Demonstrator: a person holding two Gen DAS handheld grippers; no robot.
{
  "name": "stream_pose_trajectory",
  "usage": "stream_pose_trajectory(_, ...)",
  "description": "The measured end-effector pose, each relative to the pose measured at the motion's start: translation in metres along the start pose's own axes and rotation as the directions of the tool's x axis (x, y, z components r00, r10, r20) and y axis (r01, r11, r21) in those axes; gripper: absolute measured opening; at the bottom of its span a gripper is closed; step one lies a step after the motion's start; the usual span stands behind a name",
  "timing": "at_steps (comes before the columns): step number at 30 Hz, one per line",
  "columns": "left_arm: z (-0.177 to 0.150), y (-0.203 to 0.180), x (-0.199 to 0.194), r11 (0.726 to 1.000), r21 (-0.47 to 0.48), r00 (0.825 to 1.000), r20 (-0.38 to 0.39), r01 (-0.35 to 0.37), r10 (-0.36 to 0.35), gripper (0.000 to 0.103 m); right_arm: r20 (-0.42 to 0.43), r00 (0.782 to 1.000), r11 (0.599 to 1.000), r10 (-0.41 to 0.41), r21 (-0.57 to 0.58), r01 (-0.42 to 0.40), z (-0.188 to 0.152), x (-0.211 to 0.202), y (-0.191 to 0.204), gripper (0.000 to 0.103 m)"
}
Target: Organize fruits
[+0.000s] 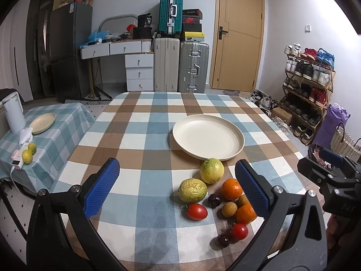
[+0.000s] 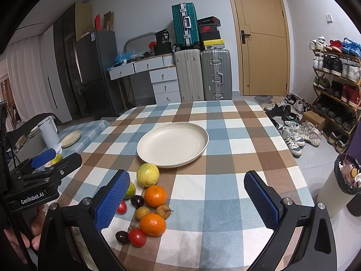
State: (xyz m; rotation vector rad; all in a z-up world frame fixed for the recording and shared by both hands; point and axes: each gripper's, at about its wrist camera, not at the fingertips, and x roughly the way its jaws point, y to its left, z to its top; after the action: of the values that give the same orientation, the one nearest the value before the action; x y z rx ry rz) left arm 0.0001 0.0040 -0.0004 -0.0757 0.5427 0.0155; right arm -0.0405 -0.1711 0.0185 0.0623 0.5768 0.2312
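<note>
Both tools hang wide and empty over the near edge of the table [image 1: 158,122] — left tool [image 1: 178,187], right tool [image 2: 187,194] — seemingly poised to pick. The fruits [image 2: 149,203] sit clustered just short of the bare plate [image 2: 173,144], probably their destination. The right tool's left finger [image 2: 112,196] hides part of a tomato [image 2: 121,207] and a greenish fruit — hard to identify.

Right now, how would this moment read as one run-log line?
stage: not started | plate: holds nothing | fruit pile: on tablecloth, near side of plate | left tool: open, nothing held | right tool: open, nothing held
</note>
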Motion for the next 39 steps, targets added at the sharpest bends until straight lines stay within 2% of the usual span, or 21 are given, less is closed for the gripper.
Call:
stream_pose_trajectory(6,0.008,0.012,0.019,1.000,0.003,0.996,-0.085,0.027,-0.027,0.102,-0.012,1.000,1.000,-0.011,-0.006,0.011,0.001,0.007,-0.002,0.103)
stream_pose_trajectory(9,0.014,0.023,0.028,0.999,-0.027,0.993,-0.114,0.032,-0.035,0.102,-0.017,1.000,1.000,-0.020,-0.019,0.019,0.004,0.015,-0.005,0.103)
stream_pose_trajectory(18,0.007,0.016,0.079,0.997,0.014,0.958,-0.276,0.078,-0.071,0.102,-0.054,0.999,1.000,0.002,-0.010,-0.003,0.012,0.045,-0.017,0.103)
stream_pose_trajectory(25,0.008,-0.003,0.117,0.992,0.091,0.940,-0.336,0.093,-0.057,0.102,-0.044,0.999,0.999,0.016,-0.033,-0.017,0.020,0.053,-0.013,0.103)
stream_pose_trajectory(30,-0.001,-0.008,0.146,0.985,0.103,0.898,-0.432,0.141,-0.083,0.101,-0.054,0.998,0.999,0.019,-0.037,-0.021,0.020,0.060,-0.015,0.103)
stream_pose_trajectory(33,-0.008,-0.007,0.155,0.983,0.064,0.871,-0.477,0.171,-0.120,0.101,-0.055,0.998,0.999,0.024,-0.036,-0.026,0.021,0.062,-0.016,0.103)
stream_pose_trajectory(35,-0.011,-0.005,0.160,0.983,0.048,0.863,-0.489,0.175,-0.129,0.100,-0.059,0.998,0.999,0.030,-0.033,-0.032,0.020,0.063,-0.016,0.103)
stream_pose_trajectory(39,-0.014,-0.006,0.161,0.983,0.061,0.862,-0.492,0.174,-0.122,0.099,-0.070,0.997,0.999,0.043,-0.028,-0.045,0.020,0.064,-0.016,0.103)
